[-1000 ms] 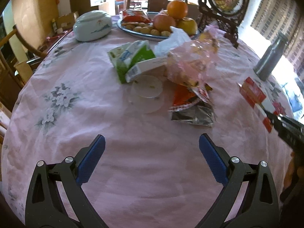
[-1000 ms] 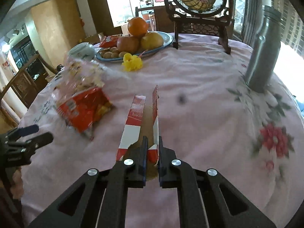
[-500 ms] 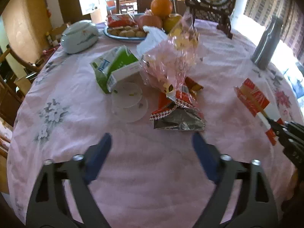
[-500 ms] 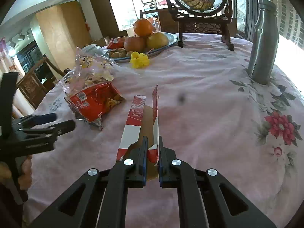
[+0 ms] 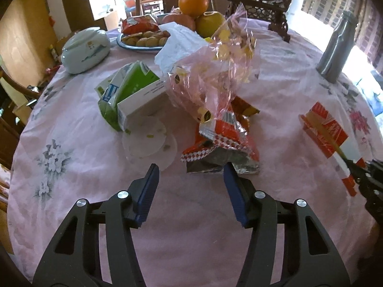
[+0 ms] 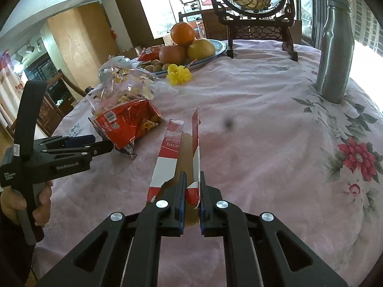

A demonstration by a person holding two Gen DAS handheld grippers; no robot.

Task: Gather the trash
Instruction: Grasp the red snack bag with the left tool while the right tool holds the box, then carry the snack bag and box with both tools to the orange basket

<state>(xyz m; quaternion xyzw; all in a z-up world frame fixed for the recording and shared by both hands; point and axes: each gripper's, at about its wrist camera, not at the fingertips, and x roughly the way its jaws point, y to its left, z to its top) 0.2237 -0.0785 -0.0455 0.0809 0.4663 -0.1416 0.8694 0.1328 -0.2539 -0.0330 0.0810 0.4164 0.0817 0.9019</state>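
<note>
My left gripper is open, its blue pads just short of a red and silver snack wrapper on the pink tablecloth. A clear crinkled plastic bag lies over it, with a green and white carton and clear plastic lids to the left. My right gripper is shut on a torn red and white Budweiser carton, held above the table. That carton and the right gripper show at the right edge of the left wrist view. The left gripper shows at left in the right wrist view, beside the wrapper.
A fruit plate with oranges and apples stands at the back, beside a pale lidded dish. A steel bottle stands at the right. A carved wooden stand is behind. A yellow flower lies near the plate.
My left gripper has moved forward to the snack wrapper and its jaws have narrowed. My right gripper still holds the carton and has shifted slightly.
</note>
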